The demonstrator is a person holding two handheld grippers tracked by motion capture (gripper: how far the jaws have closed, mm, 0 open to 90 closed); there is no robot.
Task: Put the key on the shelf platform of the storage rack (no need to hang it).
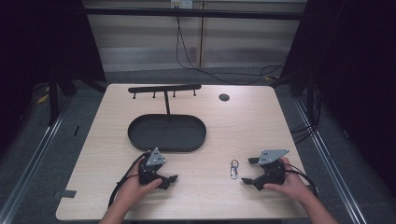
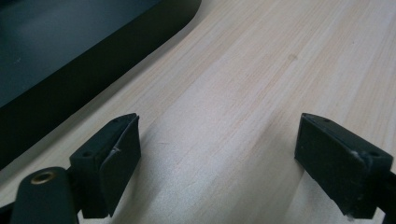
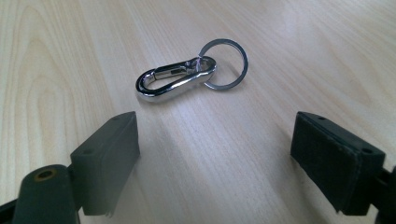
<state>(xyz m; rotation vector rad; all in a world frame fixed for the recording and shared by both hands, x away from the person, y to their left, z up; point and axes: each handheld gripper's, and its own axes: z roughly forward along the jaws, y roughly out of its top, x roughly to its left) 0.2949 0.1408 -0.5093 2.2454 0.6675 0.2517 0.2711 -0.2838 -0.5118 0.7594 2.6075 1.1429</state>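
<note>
A silver carabiner clip with a key ring (image 1: 234, 168) lies flat on the wooden table, between my two grippers. In the right gripper view the clip (image 3: 176, 78) and its ring (image 3: 225, 63) rest just beyond the jaws. My right gripper (image 1: 248, 171) stands open beside it, pointing left at it, with nothing between its fingers (image 3: 109, 154). My left gripper (image 1: 172, 181) rests on the table near the front, open and empty, pointing right. Its pads (image 2: 116, 161) hover over bare wood.
A black oval tray (image 1: 166, 133) sits in the middle of the table, its rim (image 2: 93, 74) close to the left gripper. Behind it stands a black rack with hooks (image 1: 164, 88). A round cable hole (image 1: 224, 97) is at the back right.
</note>
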